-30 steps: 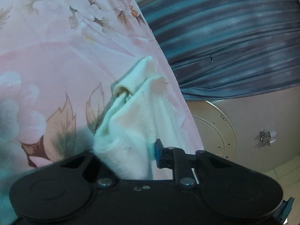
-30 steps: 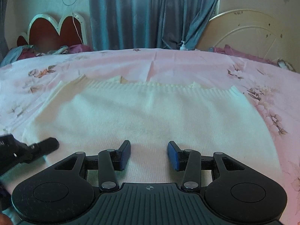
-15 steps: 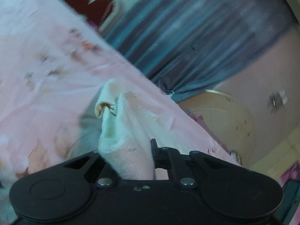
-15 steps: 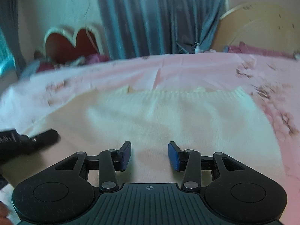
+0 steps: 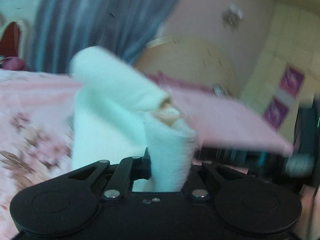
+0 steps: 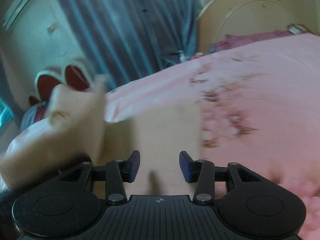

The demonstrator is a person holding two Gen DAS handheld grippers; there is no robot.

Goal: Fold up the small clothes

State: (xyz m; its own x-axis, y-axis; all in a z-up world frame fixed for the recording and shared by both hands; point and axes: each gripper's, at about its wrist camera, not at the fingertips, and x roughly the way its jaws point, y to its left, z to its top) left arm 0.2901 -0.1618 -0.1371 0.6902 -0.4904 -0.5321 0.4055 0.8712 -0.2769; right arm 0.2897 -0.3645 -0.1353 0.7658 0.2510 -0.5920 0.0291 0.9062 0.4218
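A cream knitted garment (image 5: 112, 104) lies on the pink floral bedsheet (image 5: 30, 108). My left gripper (image 5: 168, 166) is shut on a bunched fold of it, and the cloth rises from the jaws and drapes off to the left. In the blurred right wrist view the garment (image 6: 168, 132) lies under and ahead of my right gripper (image 6: 159, 166), whose blue pads (image 6: 185, 166) stand apart with nothing between them. A lifted part of the garment (image 6: 76, 108) hangs in the air at the left.
Grey-blue curtains (image 6: 128, 26) hang behind the bed. A cream rounded headboard (image 6: 246, 10) stands at the right, a red and white one (image 6: 60, 80) at the far left. The pink floral sheet (image 6: 260, 92) spreads to the right.
My left gripper has lifted and rolled with the garment's fold in it, carrying it across. The right gripper has swung sideways over the garment, still open. Both views are now blurred.
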